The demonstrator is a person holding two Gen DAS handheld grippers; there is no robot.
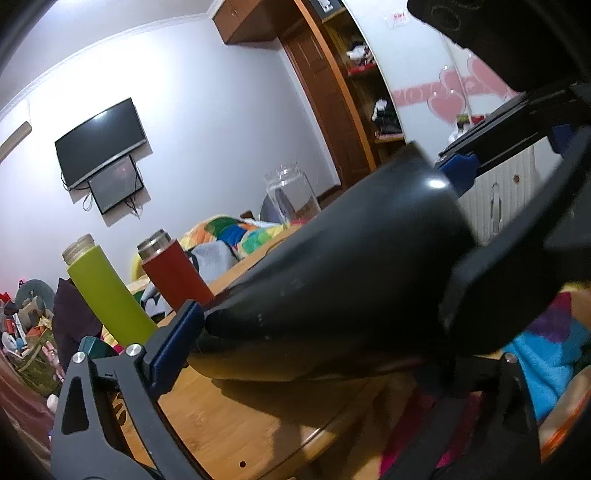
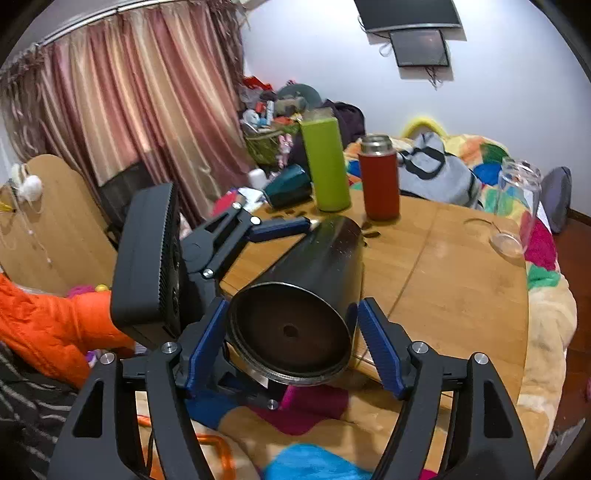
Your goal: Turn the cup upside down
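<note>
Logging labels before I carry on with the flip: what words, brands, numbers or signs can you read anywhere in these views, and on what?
None can be read.
black cup: plain, no print visible.
green bottle and red flask: no label showing.
white wall plate: red marks, too small and blurred to read.
Both wall screens: dark, no text.

Right pad of the left gripper [image 1: 306, 332] hidden behind the black cup [image 1: 332, 295] at 3 o'clock in the left wrist view. Base of the green bottle [image 1: 110, 291] covered by the left finger at 8 o'clock. In the right wrist view, cup's far end [image 2: 332, 236] facing away, unseen. Teal cup [image 2: 290, 186] at 11 o'clock partly behind the green bottle. Wall screen [image 2: 410, 14] cut off at 12 o'clock.
</note>
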